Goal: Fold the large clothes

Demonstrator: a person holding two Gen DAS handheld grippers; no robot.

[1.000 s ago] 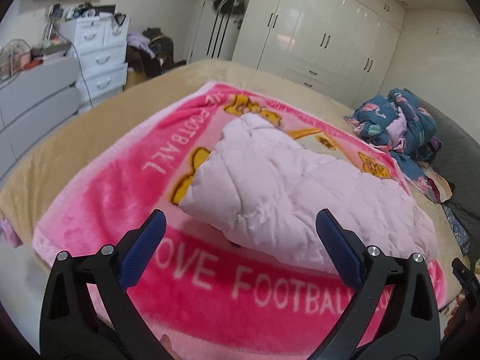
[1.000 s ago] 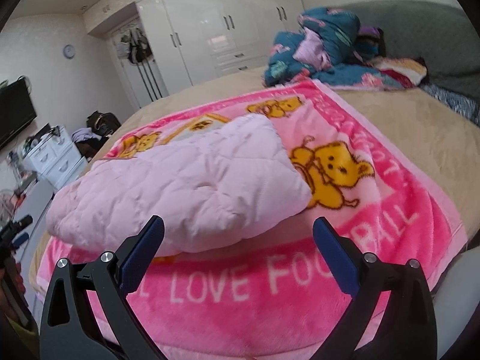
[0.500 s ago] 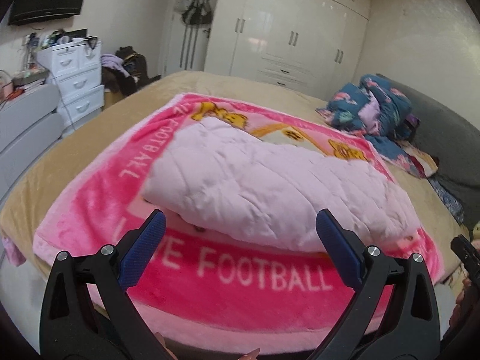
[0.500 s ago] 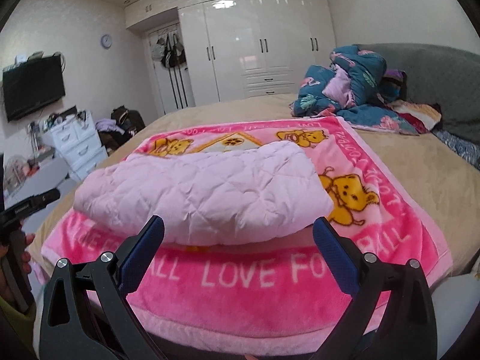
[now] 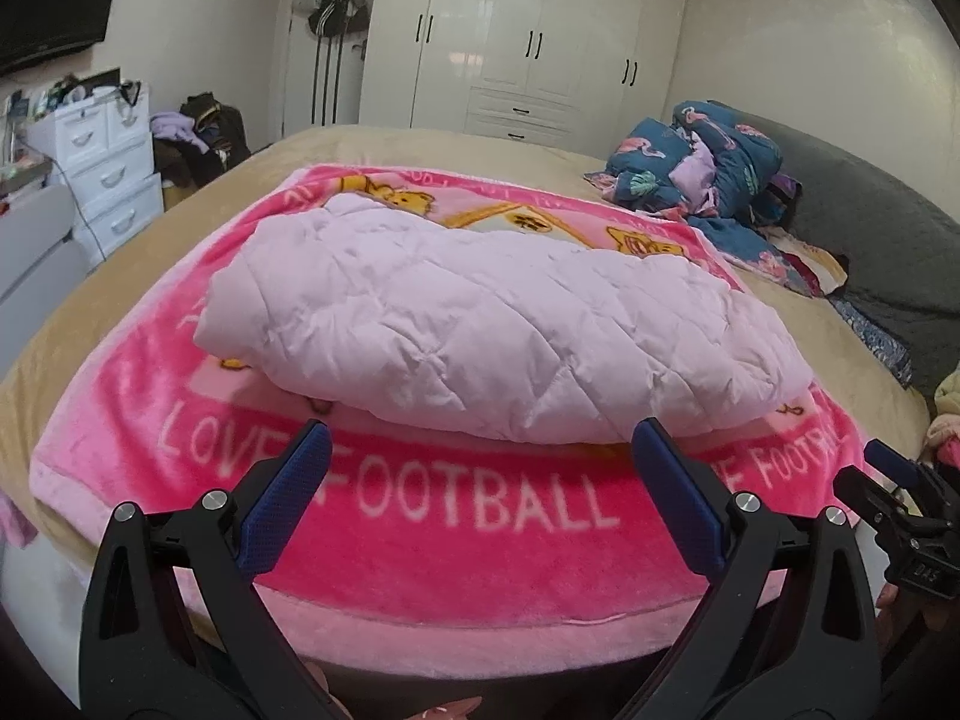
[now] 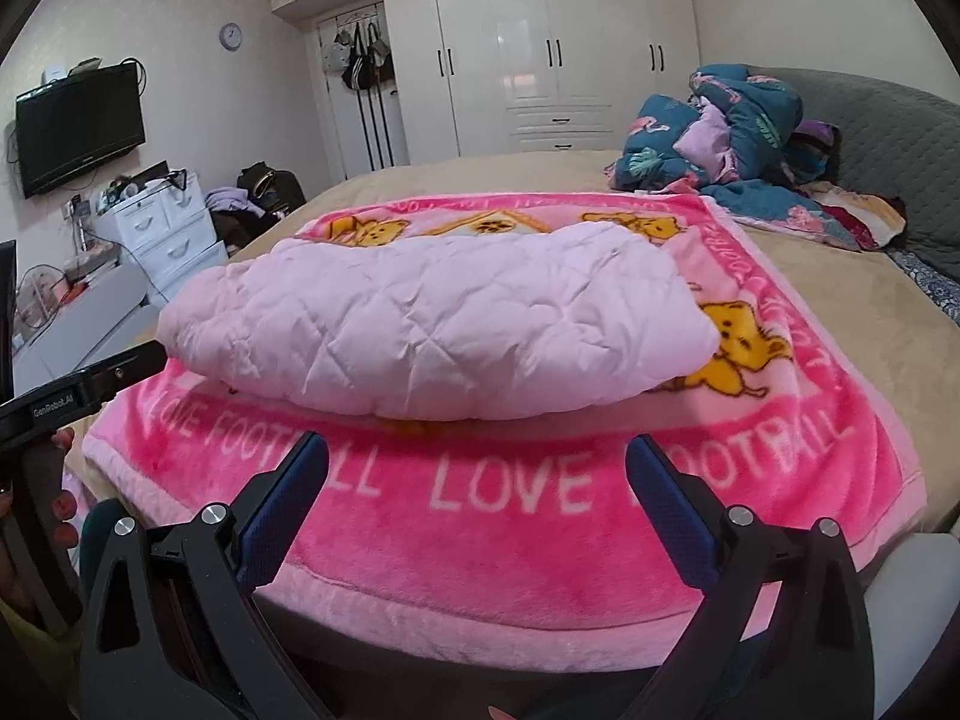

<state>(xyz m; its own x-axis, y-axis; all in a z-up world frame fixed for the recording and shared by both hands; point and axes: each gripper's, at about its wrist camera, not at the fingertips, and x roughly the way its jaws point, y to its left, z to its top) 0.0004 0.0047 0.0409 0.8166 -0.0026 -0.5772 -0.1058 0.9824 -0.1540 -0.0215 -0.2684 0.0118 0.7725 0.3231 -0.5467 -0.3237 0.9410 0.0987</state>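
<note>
Garment (image 5: 498,324): pale pink quilted, lying folded in a bundle on pink blanket (image 5: 480,546) atop bed (image 6: 840,300). Left tool (image 5: 480,480) and right tool (image 6: 477,480): spread wide, empty, short of near blanket edge. Approach both ends level; pinch all layers; lift evenly to avoid slumping.

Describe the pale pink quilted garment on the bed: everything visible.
The pale pink quilted garment is puffy, diamond-stitched and wrinkled, folded into a long thick bundle. It lies crosswise on the pink "LOVE FOOTBALL" blanket, covering part of its bear print. Only the blanket touches it; neither gripper does.
</note>
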